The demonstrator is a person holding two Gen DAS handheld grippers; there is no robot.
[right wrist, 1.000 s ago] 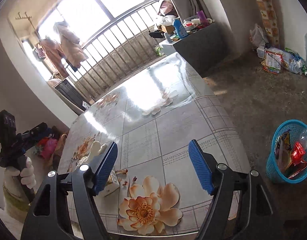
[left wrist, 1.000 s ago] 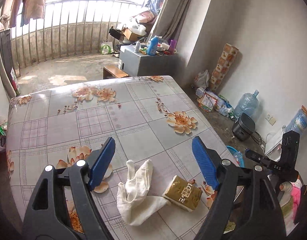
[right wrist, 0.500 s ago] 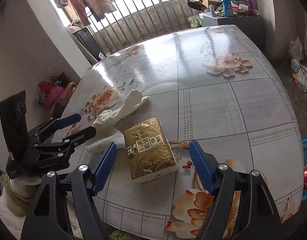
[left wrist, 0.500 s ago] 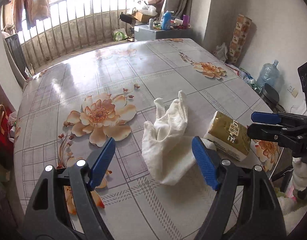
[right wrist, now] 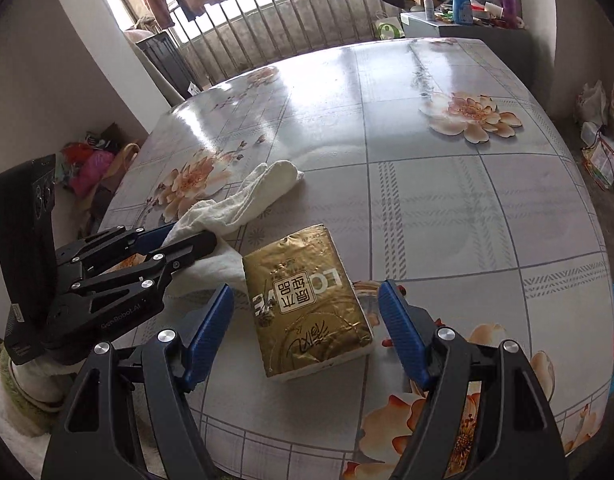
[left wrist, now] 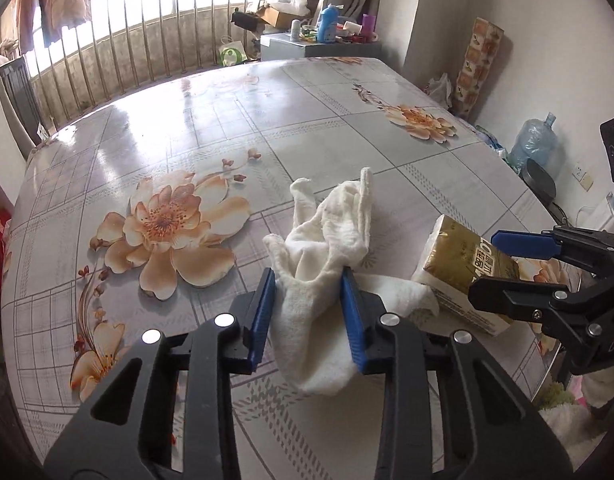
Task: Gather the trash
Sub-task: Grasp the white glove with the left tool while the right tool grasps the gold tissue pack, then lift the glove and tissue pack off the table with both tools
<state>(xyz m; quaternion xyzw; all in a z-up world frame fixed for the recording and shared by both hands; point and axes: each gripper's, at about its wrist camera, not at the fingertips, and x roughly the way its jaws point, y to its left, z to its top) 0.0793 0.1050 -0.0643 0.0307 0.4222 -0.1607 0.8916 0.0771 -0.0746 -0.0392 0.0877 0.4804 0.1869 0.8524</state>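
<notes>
Left gripper [left wrist: 309, 280]: just squeezed onto the white cloth [left wrist: 331, 232].
Right gripper [right wrist: 303, 308]: held wide around the gold pack [right wrist: 307, 304].
Pack writing: "LO" is seen.
Gripper label: "GenRobot.AI".

Gold tissue pack [right wrist: 309, 304]: "原木纯品", partial "LO". Left gripper [right wrist: 187, 242] body: "GenRobot.AI".

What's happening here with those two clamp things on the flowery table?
A person is clearing a table using a handheld gripper in each hand. The left gripper has just been closing and now pinches a crumpled white cloth between its blue pads. The right gripper is open, its fingers on either side of a gold tissue pack lying flat on the table, not gripping it. Both items are on the tabletop, side by side.
</notes>
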